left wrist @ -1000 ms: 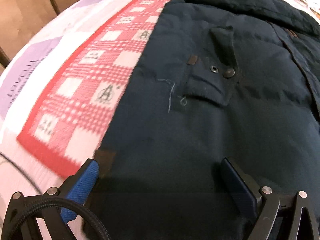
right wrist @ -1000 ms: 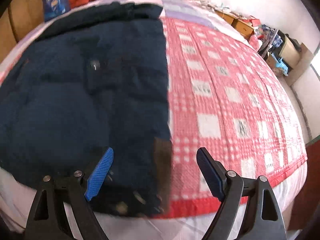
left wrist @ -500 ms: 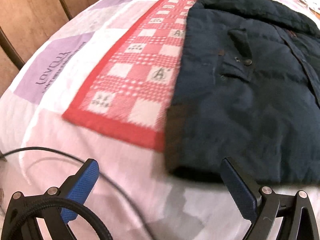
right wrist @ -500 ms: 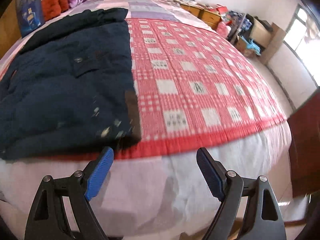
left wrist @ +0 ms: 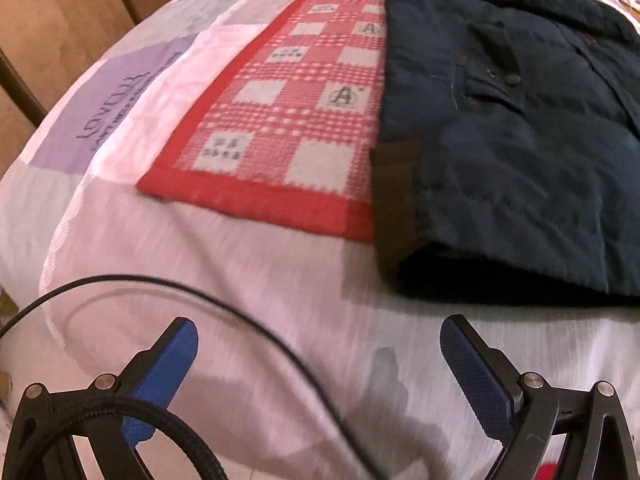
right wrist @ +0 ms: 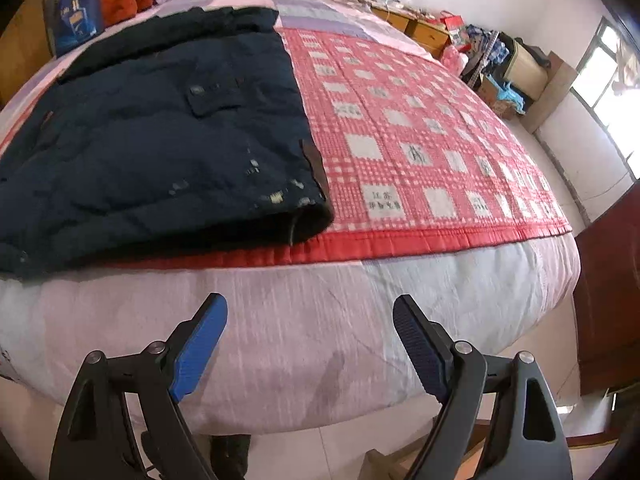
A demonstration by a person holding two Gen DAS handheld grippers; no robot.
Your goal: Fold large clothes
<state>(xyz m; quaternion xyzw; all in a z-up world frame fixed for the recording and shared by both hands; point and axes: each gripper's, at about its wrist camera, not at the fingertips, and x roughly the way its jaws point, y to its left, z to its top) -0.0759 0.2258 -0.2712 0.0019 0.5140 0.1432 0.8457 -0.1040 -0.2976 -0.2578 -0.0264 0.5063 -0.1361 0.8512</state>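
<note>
jacket (right wrist: 152,136) beyond hand-held gripper (right wrist: 310,344) — apart, untouched

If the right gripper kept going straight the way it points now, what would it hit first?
Most likely the pale bedsheet at the bed's near edge; the open right gripper points short of the navy jacket. Depth is uncertain.

A dark navy padded jacket (right wrist: 152,132) lies flat on the bed, front up, its hem at the near end and its collar at the far end. A flapped chest pocket with dark snaps (left wrist: 496,80) sits mid-body. The near hem is thick and doubled, with pale specks near its right corner. In the left view its left edge (left wrist: 394,184) shows a brown strip.
</note>
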